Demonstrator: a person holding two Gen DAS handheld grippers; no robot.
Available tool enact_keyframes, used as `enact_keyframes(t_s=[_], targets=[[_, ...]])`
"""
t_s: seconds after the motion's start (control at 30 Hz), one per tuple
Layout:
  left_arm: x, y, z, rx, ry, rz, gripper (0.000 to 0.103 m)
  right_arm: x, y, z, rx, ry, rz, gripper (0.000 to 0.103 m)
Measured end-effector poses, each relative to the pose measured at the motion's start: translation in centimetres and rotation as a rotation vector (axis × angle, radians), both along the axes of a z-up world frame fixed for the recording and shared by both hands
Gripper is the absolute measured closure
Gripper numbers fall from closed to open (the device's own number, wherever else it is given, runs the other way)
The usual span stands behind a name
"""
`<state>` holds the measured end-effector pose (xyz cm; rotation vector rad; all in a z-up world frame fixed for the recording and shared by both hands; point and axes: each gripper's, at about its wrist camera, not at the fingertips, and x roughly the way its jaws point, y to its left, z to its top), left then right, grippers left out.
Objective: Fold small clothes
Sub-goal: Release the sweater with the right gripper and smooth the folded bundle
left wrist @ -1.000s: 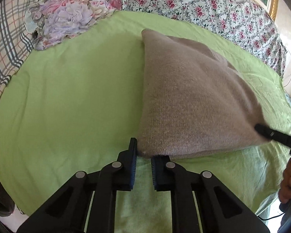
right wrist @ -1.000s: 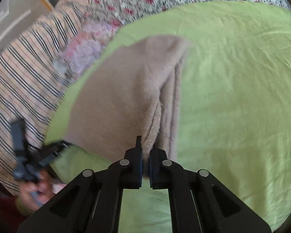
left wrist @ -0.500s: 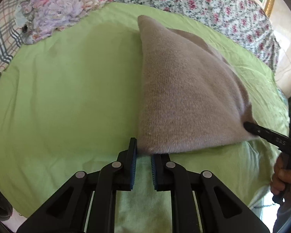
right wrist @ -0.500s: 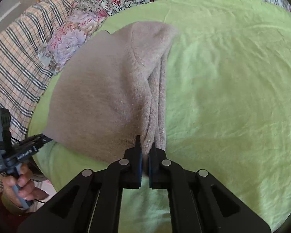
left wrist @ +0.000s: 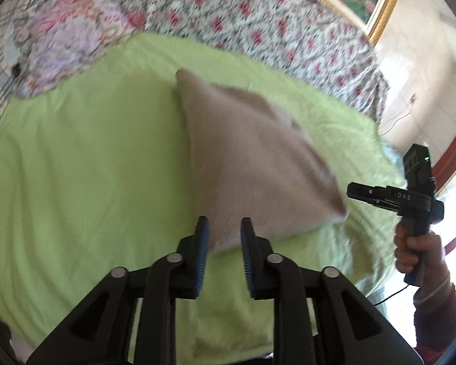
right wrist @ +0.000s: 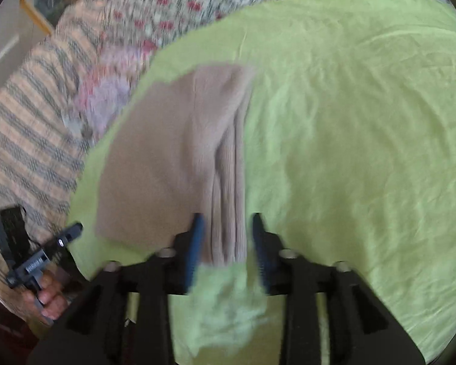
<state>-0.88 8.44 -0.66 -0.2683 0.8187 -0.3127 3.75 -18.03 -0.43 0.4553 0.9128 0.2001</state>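
Note:
A folded beige knit garment [left wrist: 255, 164] lies on the green sheet [left wrist: 85, 164]; it also shows in the right wrist view [right wrist: 173, 164]. My left gripper [left wrist: 225, 228] is open, with the garment's near corner between its fingertips. My right gripper [right wrist: 226, 228] is open, with the garment's ribbed stacked edge between its fingers. The right gripper also appears in the left wrist view [left wrist: 354, 191], apart from the garment's right corner. The left gripper appears in the right wrist view [right wrist: 76, 229], just left of the garment.
A crumpled floral cloth [left wrist: 67, 39] lies at the sheet's far left corner. A floral bedspread [left wrist: 258, 21] runs along the back and a plaid cover [right wrist: 24, 140] along the left. A gold picture frame [left wrist: 386, 3] stands at the back right.
Both grippers have opened and let go of the garment's near corners. The garment has dropped flat onto the sheet. Both views are blurred by motion.

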Motion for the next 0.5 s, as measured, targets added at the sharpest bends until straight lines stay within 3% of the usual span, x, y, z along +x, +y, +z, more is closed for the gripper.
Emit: enact_keyframes(t_s=[0.17,0.33,0.37,0.4,0.5], targets=[[4.0,-1.4,1.0,-0.055,-0.026,-0.064,0.078,6.1,-1.4,-0.5,0.125,-0.019,-0.023,0.053],[5.8,-3.4,-0.6,-0.035,0.018,-0.122,0.072,11.3,-1.1,-3.5,0.226,0.063,-0.023,0.054],[6.1,-3.6,-1.1,-0.023,0.031,-0.130,0.072,11.6,-1.0,-3.8,0.242,0.070,-0.014,0.081],[6.1,-3.8,-1.5,-0.016,0.040,-0.138,0.072,11.8,-1.0,-3.7,0.237,0.066,-0.012,0.093],[6.2,-4.3,-2.6,0.009,0.069,-0.155,0.073,11.2,-1.2,-1.8,0.172,-0.014,-0.021,0.094]])
